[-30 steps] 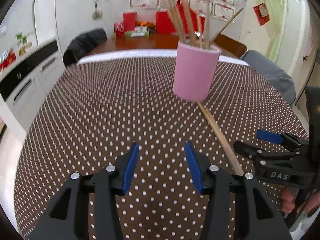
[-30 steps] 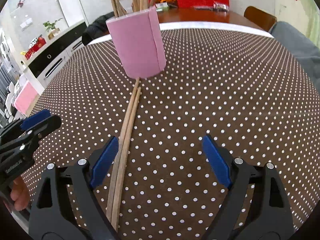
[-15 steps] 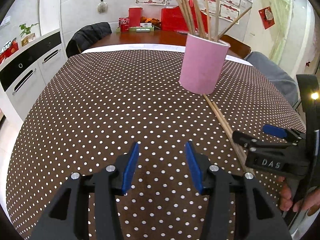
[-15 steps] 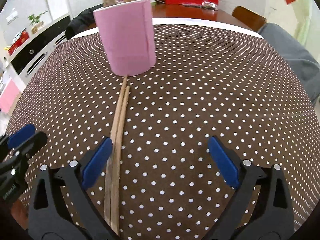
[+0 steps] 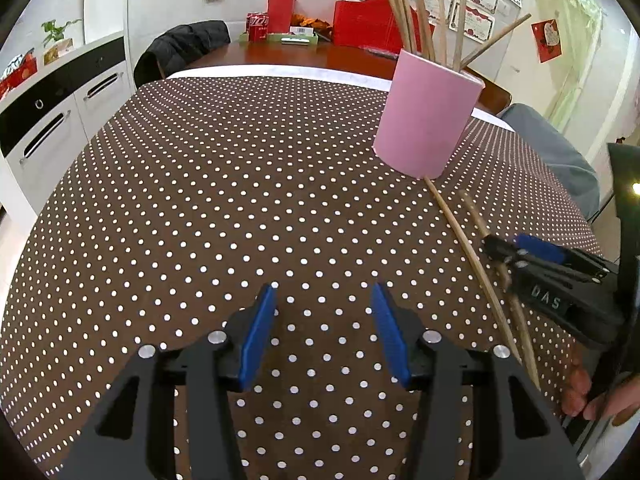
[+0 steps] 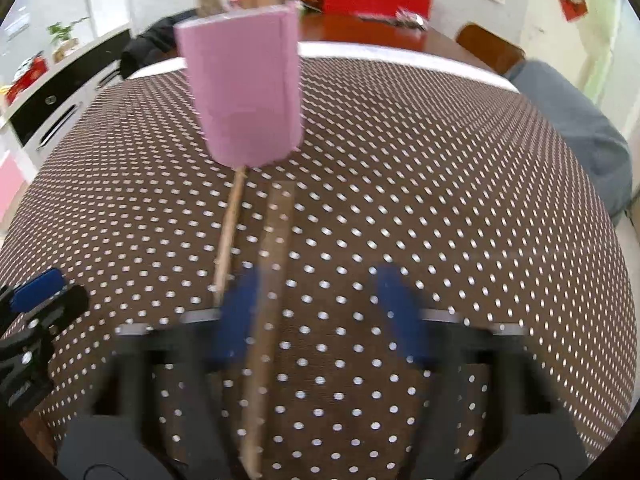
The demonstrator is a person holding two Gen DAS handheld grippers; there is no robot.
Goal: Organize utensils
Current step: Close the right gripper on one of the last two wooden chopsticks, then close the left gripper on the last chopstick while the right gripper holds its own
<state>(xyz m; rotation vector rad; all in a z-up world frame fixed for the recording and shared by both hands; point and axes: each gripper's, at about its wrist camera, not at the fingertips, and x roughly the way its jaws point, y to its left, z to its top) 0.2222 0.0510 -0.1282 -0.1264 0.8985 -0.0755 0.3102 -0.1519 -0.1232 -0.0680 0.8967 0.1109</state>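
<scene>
The left gripper [image 5: 324, 332] hangs released over the dotted cloth [image 5: 200, 208], nothing between its pads. The right gripper [image 6: 320, 320], blurred, has just been closing with one chopstick [image 6: 268, 280] between its jaws; whether the pads grip it I cannot tell. The other chopstick [image 6: 228, 240] runs toward 12 o'clock, touching the pink cup [image 6: 244, 92].

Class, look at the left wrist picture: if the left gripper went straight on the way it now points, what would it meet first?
Probably the dotted tablecloth: the left gripper points down at bare cloth, jaws open and empty. The pink cup and chopsticks lie off to its right.
</scene>
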